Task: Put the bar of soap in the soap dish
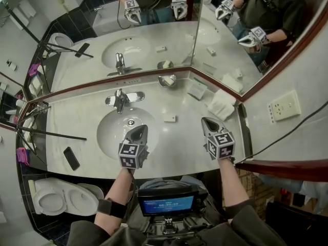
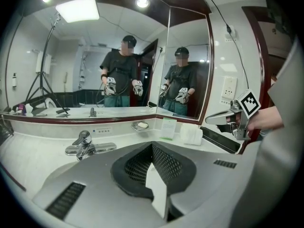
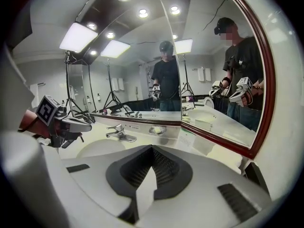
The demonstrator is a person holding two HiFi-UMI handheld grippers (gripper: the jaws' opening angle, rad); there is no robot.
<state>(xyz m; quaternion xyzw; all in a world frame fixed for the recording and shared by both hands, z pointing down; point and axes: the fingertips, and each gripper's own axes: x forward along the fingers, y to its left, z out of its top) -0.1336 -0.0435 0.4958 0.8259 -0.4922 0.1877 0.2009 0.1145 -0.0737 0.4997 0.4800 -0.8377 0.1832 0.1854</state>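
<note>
A small white bar of soap (image 1: 169, 118) lies on the marble counter, just right of the basin. The metal soap dish (image 1: 167, 80) stands at the back by the mirror corner, with a pale shape in it; it also shows as the dish (image 2: 140, 125) and the dish (image 3: 156, 130). My left gripper (image 1: 139, 129) hovers over the basin's front edge, jaws shut and empty (image 2: 153, 148). My right gripper (image 1: 207, 121) hangs to the right of the soap, also shut and empty (image 3: 152, 148). Neither touches the soap.
A chrome faucet (image 1: 120, 99) stands behind the basin (image 1: 110, 132). A folded white towel (image 1: 222, 105) and a card (image 1: 197, 89) lie at the back right. A black phone (image 1: 71, 158) lies front left. Mirrors back the counter, and a toilet (image 1: 56, 199) sits lower left.
</note>
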